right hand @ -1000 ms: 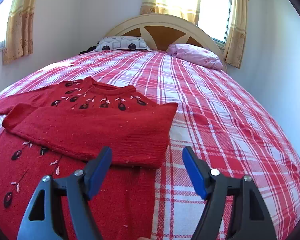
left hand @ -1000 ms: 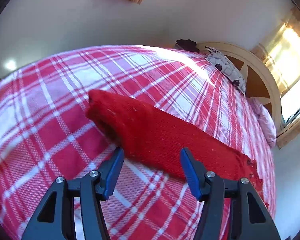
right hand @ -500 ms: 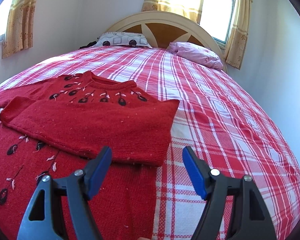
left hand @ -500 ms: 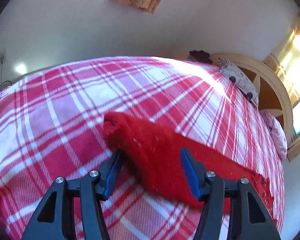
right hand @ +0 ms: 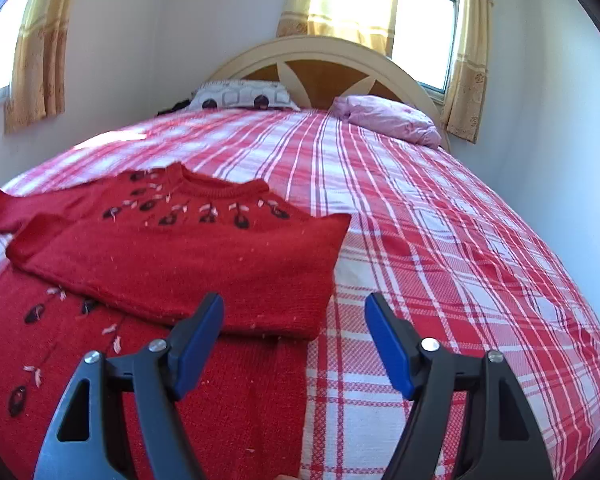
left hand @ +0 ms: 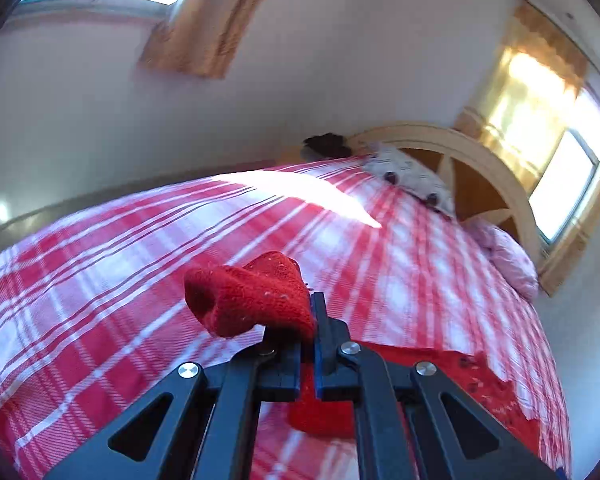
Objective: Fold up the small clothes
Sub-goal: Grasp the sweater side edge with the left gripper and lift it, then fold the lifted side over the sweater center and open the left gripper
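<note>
Bedroom around a red-and-white plaid bedspread (right hand: 440,240)

Cream arched headboard (right hand: 324,50) at twelve o'clock; patterned pillow (right hand: 240,96) at eleven, pink pillow (right hand: 388,118) at one; yellow curtains (right hand: 470,52) flank windows.

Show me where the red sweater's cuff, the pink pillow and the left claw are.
red sweater's cuff (left hand: 248,300): left wrist view, on the bunched sleeve end.
pink pillow (right hand: 388,118): right wrist view, on its top.
left claw (left hand: 309,320): left wrist view, between the closed fingertips.

Bedroom, plaid bed (right hand: 440,240), pillows (right hand: 388,118), headboard (right hand: 320,50)
</note>
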`<state>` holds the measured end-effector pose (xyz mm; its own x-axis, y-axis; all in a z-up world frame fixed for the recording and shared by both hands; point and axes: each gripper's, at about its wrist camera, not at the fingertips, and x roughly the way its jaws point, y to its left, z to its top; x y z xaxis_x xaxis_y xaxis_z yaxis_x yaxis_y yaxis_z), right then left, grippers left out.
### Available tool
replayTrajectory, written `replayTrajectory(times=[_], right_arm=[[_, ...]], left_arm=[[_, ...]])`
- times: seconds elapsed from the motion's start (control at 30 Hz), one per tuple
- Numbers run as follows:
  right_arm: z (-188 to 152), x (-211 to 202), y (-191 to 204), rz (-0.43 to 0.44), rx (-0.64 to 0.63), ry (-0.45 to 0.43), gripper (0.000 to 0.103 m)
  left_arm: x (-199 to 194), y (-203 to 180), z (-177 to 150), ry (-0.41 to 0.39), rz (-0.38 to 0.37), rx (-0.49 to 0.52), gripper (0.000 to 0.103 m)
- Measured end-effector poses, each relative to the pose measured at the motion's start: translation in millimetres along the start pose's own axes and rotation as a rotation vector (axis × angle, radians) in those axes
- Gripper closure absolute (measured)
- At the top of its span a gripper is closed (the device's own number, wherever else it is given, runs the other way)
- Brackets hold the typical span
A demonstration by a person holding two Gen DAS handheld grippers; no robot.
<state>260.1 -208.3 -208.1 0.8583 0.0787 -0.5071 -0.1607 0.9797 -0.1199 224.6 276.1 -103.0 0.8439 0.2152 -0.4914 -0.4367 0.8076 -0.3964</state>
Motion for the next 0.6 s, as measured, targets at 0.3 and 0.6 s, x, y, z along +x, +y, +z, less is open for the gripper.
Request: replayTrajectory(times=[0.3,0.6], right_arm=[[-3,-19,-19,-0.032,0.056,-0.055,0.028],[-11,-26,-37,-0.021,0.124,-0.065,0.028]], left_arm=[[-15,-137,-14,0.013,-0.259,0.171,0.099],[-10,-227,-52,0.096,-0.417,0.274,0.099]])
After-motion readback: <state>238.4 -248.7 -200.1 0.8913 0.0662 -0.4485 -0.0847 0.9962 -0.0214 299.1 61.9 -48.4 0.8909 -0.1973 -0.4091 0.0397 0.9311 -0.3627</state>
